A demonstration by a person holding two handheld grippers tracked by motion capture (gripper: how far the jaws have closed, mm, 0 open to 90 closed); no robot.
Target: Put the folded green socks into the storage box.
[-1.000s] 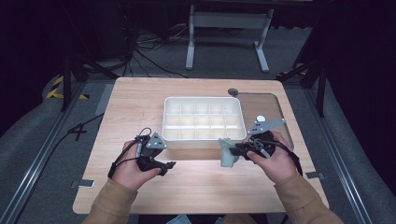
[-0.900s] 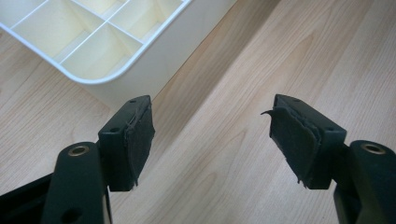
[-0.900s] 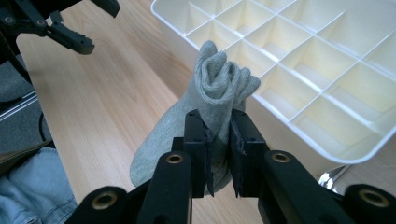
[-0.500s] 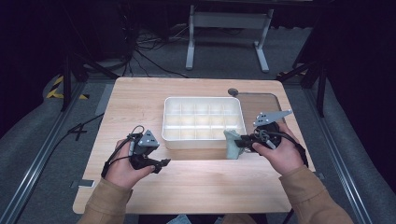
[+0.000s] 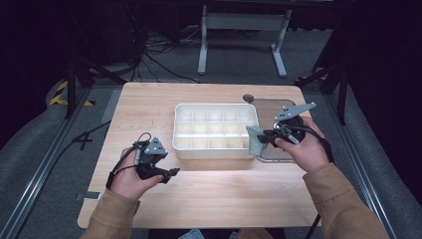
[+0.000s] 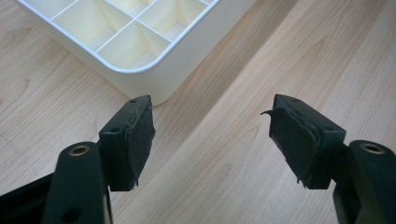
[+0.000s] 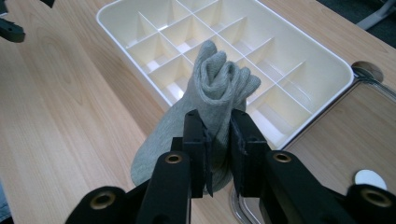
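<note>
Right tongs (image 5: 263, 138) carried clamped sock (image 5: 255, 139) to tray (image 5: 184, 149) (left tongs (image 5: 166, 174) apart).

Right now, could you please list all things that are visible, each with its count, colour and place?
Table: one, light wood, under everything.
Divided tray: one, white, table centre, compartments look empty.
Sock: one, grey-green, folded, held at the tray's right end.
Clear lid: one, transparent, flat on the table right of the tray.
Metal stand: one, grey, on the floor beyond the table.
Left gripper: one, black, open, near the tray's front left corner.
Right gripper: one, black, shut on the sock.
Sleeves: two, tan.
</note>
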